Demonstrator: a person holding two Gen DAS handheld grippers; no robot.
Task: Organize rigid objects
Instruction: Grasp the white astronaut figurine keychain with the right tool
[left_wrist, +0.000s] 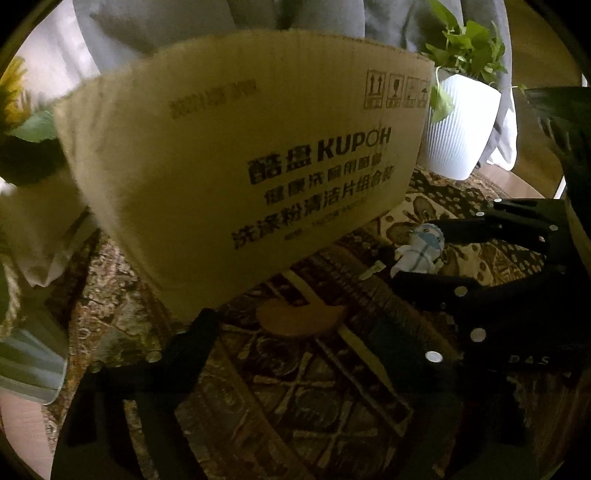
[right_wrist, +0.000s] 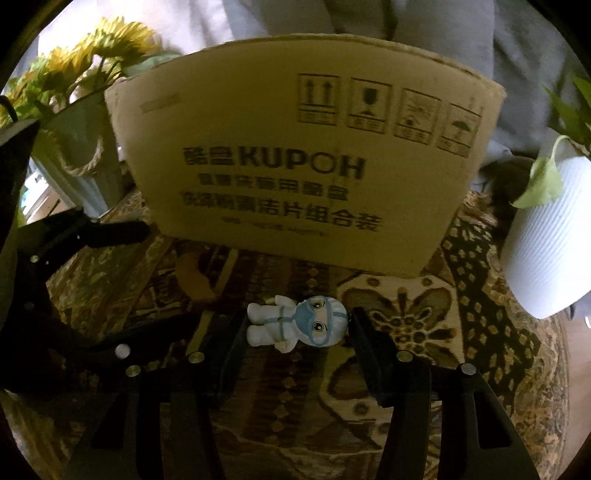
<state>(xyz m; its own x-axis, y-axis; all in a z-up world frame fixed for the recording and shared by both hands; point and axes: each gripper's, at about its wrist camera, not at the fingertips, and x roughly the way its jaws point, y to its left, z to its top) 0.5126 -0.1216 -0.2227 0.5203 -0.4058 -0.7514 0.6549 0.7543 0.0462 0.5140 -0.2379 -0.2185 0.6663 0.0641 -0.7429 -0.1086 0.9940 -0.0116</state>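
While I watch through the right wrist camera, my right tool (right_wrist: 297, 326) has its two fingers on either side of the figurine (right_wrist: 297, 325), a small white doll in a blue mask lying on its side on the patterned cloth (right_wrist: 406, 314) of the tabletop. The right finger sits at the doll's head and the left finger at its feet; the pads look pressed against it, so I read this as a grip on the figurine.

Just behind the doll stands the box (right_wrist: 295, 166), brown cardboard printed KUPOH with handling symbols, upright and close to the tools. A white ribbed pot (right_wrist: 546, 240) with green leaves is off to the right, and sunflowers (right_wrist: 92, 48) stand to the left.

From the left wrist camera, my left tool (left_wrist: 295, 325) is spread wide with nothing between its fingers; its left finger (left_wrist: 192, 339) is near the box's (left_wrist: 240, 166) lower corner. A tan wooden piece (left_wrist: 299, 317) lies on the cloth below the box. The right tool (left_wrist: 417, 251) shows at the right of this view, with the figurine (left_wrist: 421, 251) between its fingers.
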